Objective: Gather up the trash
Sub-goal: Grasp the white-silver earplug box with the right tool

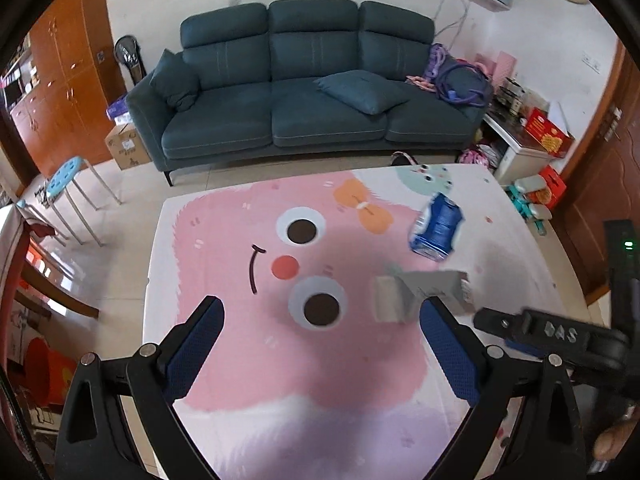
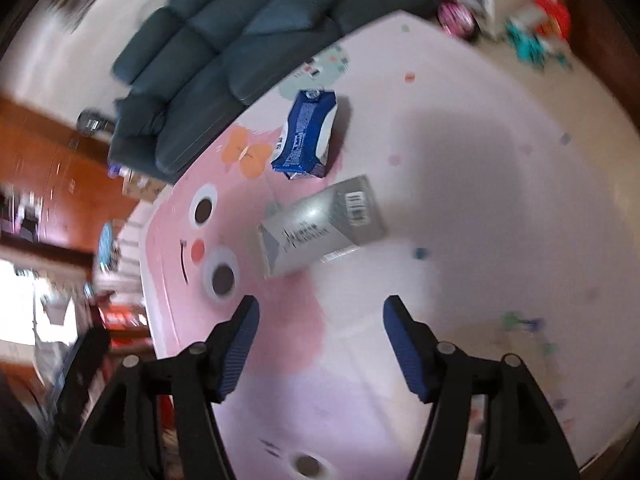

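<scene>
Right wrist view: right tool (image 2: 320, 316) spread wide, nothing between the blue pads, pointed steeply down at the worktop covered by a pink cartoon-face cloth (image 2: 460, 184). Silver-grey rectangular cardboard box (image 2: 322, 226) lying flat just ahead of the fingertips, apart from them. Crumpled blue-and-white drink carton (image 2: 306, 136) beyond it, near the far edge, close to the box but not touching as far as visible. Heavy motion blur here.

Left wrist view: left tool (image 1: 320, 316) also spread, empty, over the cartoon's lower eye. Same grey box (image 1: 416, 294) just beside the right-hand pad, blue carton (image 1: 436, 226) further out.

Step in hand, by judgement: reach for the grey box with the right tool. Best done by:
- lining the pads across the box's short width, not its length
- coming down square so both pads land on opposite long faces
- closing gently; thin card likely to crush or skid on the cloth

View differences:
- left view only: right tool's black body (image 1: 560, 336) coming in from the right, dark teal three-seat sofa (image 1: 308, 80) sharp, blue plastic stool (image 1: 66, 176)
- right view only: barcode on the box top, carton's printed face, cloth's near-side area
</scene>
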The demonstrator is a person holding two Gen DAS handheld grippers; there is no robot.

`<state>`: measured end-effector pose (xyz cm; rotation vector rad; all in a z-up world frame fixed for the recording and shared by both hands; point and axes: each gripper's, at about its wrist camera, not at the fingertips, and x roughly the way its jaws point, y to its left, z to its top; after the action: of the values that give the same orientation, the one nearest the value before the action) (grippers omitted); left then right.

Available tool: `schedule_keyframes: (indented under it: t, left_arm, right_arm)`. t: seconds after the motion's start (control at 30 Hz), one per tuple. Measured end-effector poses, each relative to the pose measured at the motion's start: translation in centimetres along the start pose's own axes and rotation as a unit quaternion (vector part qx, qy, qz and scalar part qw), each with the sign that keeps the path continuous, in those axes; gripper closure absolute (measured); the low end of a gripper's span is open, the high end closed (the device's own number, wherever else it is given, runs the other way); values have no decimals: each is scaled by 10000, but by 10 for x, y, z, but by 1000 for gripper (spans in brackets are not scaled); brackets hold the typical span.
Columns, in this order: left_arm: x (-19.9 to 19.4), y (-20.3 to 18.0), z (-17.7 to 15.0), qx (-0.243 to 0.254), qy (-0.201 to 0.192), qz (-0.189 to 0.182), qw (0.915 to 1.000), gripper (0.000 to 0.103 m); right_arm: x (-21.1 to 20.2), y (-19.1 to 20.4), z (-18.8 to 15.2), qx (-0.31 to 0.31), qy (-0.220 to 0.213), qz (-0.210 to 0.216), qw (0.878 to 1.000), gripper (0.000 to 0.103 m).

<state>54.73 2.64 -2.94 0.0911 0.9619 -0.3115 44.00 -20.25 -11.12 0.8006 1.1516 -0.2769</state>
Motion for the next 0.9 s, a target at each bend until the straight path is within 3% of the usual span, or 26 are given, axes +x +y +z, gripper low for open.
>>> schedule_keyframes:
  t: [0.23,0.47,0.63,0.77,0.9]
  left_arm:
    - [36,32,8,-321,117,117,9993,6]
    - [58,59,12,-846,235,221,9959,6]
    - [64,70,12,-1021,256,239,9942,6]
    - [68,70,12,-1009,308,217,9942,6]
    - [70,63,14,-908,317,180,9952,6]
  right_arm:
    - [47,5,23,1052,71,-260,9941,27]
    - [72,12,41,1525,1,-1023,9830,22]
    - [92,36,46,1128,0,-1733,9784,20]
    - [105,56,45,438,-9,-2172,9751,16]
    - [109,65,41,-267,-61,-2323,9723,16]
